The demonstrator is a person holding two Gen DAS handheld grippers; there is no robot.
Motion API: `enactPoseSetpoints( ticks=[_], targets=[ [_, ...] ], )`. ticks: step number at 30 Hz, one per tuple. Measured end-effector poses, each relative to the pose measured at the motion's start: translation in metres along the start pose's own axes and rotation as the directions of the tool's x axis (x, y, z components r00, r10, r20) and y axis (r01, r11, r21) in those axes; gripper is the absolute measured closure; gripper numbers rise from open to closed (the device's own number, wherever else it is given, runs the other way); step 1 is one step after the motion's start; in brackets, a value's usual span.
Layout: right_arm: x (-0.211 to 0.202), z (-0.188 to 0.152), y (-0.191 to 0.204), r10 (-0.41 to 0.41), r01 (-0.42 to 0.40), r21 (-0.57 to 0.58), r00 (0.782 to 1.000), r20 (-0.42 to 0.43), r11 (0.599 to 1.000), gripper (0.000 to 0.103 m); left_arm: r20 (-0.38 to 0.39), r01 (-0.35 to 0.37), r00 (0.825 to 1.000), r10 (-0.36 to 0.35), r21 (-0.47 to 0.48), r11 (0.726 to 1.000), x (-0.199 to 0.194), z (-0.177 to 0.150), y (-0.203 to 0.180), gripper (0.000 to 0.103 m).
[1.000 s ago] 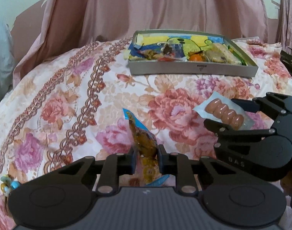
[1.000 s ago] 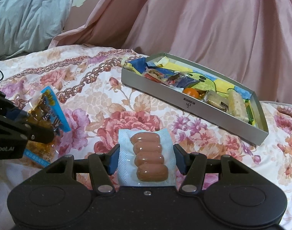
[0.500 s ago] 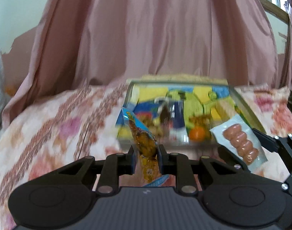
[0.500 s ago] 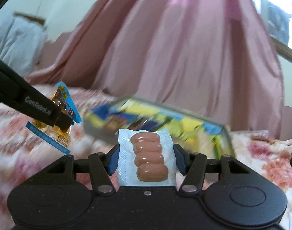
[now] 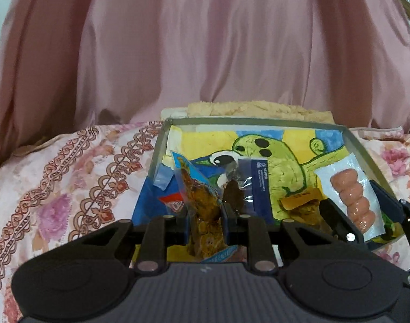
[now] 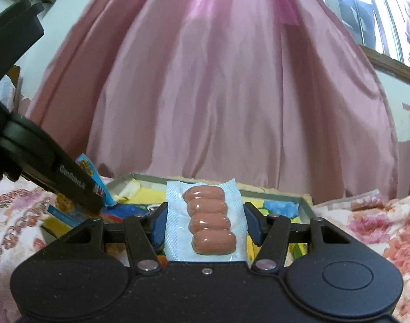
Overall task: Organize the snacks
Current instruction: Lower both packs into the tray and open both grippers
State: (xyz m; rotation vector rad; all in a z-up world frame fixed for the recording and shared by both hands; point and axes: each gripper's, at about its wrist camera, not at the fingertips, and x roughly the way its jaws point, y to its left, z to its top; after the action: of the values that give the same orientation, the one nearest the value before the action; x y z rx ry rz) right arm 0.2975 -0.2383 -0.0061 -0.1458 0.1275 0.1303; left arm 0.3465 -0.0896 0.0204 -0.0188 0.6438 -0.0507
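The left tool [image 5: 206,224] is clamped on a clear snack pouch [image 5: 202,202] with blue edges and brown pieces inside; the pouch stands upright between the narrow-set fingers and is held over the near left part of the tray [image 5: 161,145]. The right tool [image 6: 205,222] is clamped on a sausage pack [image 6: 209,218], a flat white blister with four pink sausages in a row, its fingers set wide against the pack's two long sides. In the left wrist view that pack shows again at the right, tilted over the near right part of the tray, with the right tool's dark fingers on either side of it. The tray is a shallow grey box lying on the bed [image 5: 70,177], near the bed's far edge, with a pink curtain [image 5: 205,53] hanging just behind it. Its floor carries a bright drawing of a green figure on yellow and blue. Inside lie other snacks: a clear packet [image 5: 245,180] with a dark blue label near the middle, a brown wrapped piece [image 5: 301,202] right of it, and a red and white wrapper [image 5: 172,203] near the left wall, though the tools hide the near wall and what lies along it. In the right wrist view the left tool enters from the left, the pouch showing at its tip, above the tray's left end.
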Motion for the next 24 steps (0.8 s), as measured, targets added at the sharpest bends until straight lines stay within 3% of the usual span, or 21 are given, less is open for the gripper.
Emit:
enactPoseSetpoints(
  ticks=[8,11,12,13,15,16,24],
  targets=[
    [0.026,-0.017,0.004,0.012,-0.012,0.002,0.999,-0.046,1.000,0.041,-0.027,-0.015,1.000,0.015,-0.016,1.000,0.013,0.002,0.002,0.075],
    [0.030,-0.020,0.005,0.021,-0.021,0.002,0.998,-0.058,1.000,0.039,-0.021,-0.044,0.999,0.044,0.001,0.999,0.011,0.001,-0.001,0.059],
    [0.031,-0.020,0.005,0.025,-0.024,0.007,0.998,-0.059,1.000,0.037,-0.019,-0.046,0.999,0.046,-0.002,0.999,0.011,0.000,-0.001,0.048],
    [0.032,-0.020,0.005,0.028,-0.027,0.011,0.998,-0.061,1.000,0.033,-0.016,-0.053,0.998,0.052,-0.008,0.999,0.009,-0.001,-0.001,0.039],
    [0.030,-0.019,0.005,0.032,-0.031,0.018,0.998,-0.059,0.999,0.019,-0.008,-0.065,0.998,0.065,-0.014,0.998,0.006,-0.003,-0.001,0.031],
    [0.029,-0.019,0.005,0.033,-0.031,0.022,0.998,-0.053,0.999,0.018,-0.003,-0.070,0.998,0.070,-0.019,0.997,0.004,-0.005,-0.001,0.025],
    [0.011,-0.005,0.002,0.026,-0.025,0.030,0.998,-0.055,0.999,0.006,0.052,-0.101,0.993,0.108,-0.132,0.986,-0.028,-0.008,0.012,0.007]
  ],
)
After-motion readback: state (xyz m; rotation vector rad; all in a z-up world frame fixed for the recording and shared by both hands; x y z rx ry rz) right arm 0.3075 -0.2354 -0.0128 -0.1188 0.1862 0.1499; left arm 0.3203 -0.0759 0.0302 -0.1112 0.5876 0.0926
